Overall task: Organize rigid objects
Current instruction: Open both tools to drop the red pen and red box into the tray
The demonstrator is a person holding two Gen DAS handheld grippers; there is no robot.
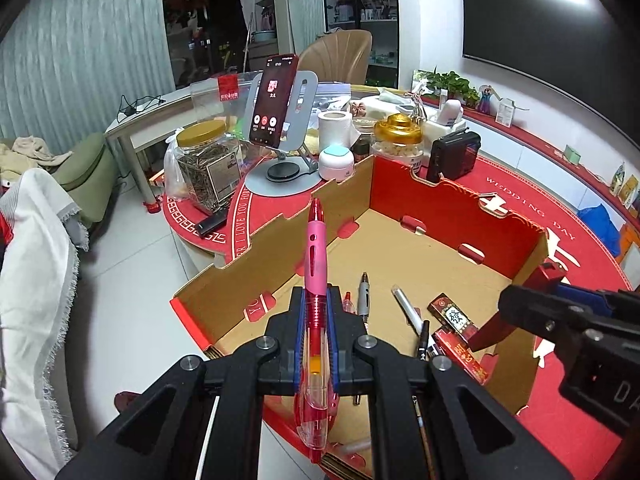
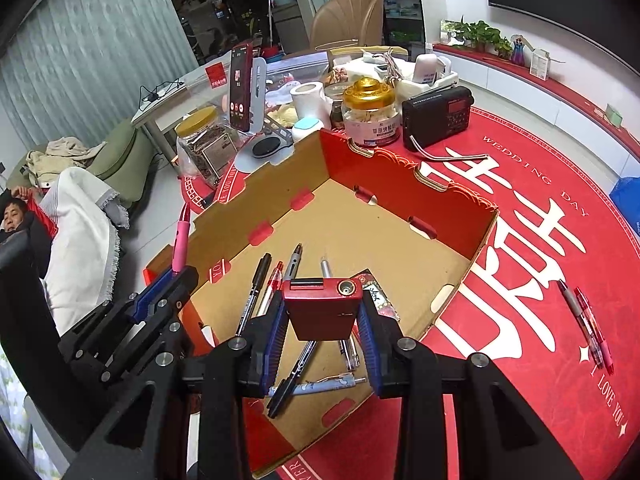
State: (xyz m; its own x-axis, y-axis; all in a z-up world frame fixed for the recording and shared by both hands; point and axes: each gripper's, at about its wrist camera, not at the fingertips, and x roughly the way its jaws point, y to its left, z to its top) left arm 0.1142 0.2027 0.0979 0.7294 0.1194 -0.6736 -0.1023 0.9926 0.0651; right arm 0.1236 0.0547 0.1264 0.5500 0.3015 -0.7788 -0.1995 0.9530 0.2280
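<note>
My left gripper [image 1: 315, 296] is shut on a pink and red pen [image 1: 316, 248] that sticks out forward over the near left wall of a cardboard box [image 1: 460, 200]. The box is red outside and brown inside. My right gripper [image 2: 322, 304] is shut on a red lighter [image 2: 322, 312] and hangs over the box [image 2: 400, 184]. On the box floor lie several pens [image 2: 256, 292] and a small printed packet [image 2: 378, 294]. The left gripper [image 2: 176, 276] with its pen [image 2: 180, 240] shows at the left of the right wrist view.
Two pens [image 2: 588, 324] lie on the red table mat right of the box. Behind the box stand a phone on a stand [image 1: 272, 100], two jars [image 1: 208, 164], a paper roll [image 1: 334, 122] and a black radio [image 2: 438, 114]. A person lies at the far left [image 2: 16, 220].
</note>
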